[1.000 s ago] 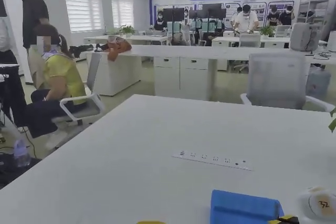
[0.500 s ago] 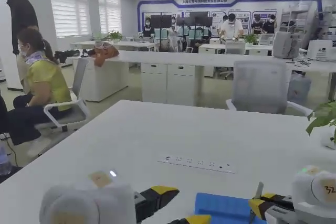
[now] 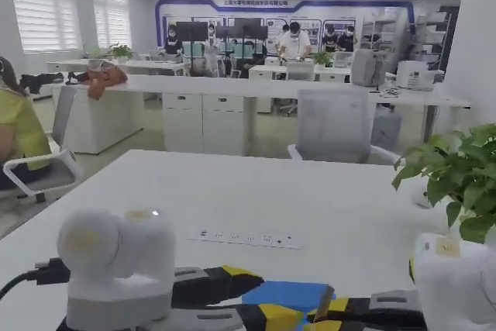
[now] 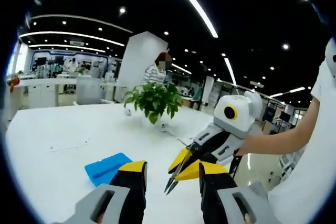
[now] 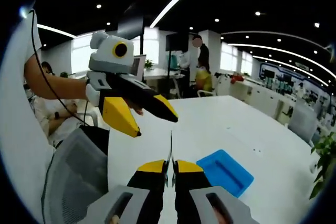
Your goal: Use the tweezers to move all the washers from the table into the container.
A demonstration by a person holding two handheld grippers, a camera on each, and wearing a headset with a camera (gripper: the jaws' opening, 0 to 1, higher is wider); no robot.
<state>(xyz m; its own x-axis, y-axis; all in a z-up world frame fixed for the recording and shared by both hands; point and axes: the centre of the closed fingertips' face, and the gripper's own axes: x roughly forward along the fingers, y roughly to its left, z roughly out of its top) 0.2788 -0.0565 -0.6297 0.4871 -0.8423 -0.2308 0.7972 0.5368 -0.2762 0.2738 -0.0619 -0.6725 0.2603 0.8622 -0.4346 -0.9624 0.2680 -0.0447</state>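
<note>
- One pair of tweezers (image 5: 171, 148) stands as a thin metal sliver, pinched between the jaws of the right claw (image 5: 169, 167); those jaws are pressed together on it and its tip points away from the claw.
- In the left gripper view the tweezers' point angles down towards the gap between the jaws of the left claw (image 4: 172, 169), which stand well apart and hold nothing.
- The two claws face each other, tips near, above the near edge of the bench (image 3: 325, 191).
- A shallow blue container (image 5: 224, 172) lies flat on the bench. It is just right of the right claw's tips in the right gripper view, and left of the left claw in the left gripper view. In the head view it shows between the two claws' jaws.
- Whether anything lies inside the container I cannot tell.
- Further along the white bench a power strip (image 3: 248, 236) lies flat.
- A leafy green plant (image 3: 457, 176) stands at the bench's right side.
- Beyond the bench is an open office with desks, chairs and several people.
</note>
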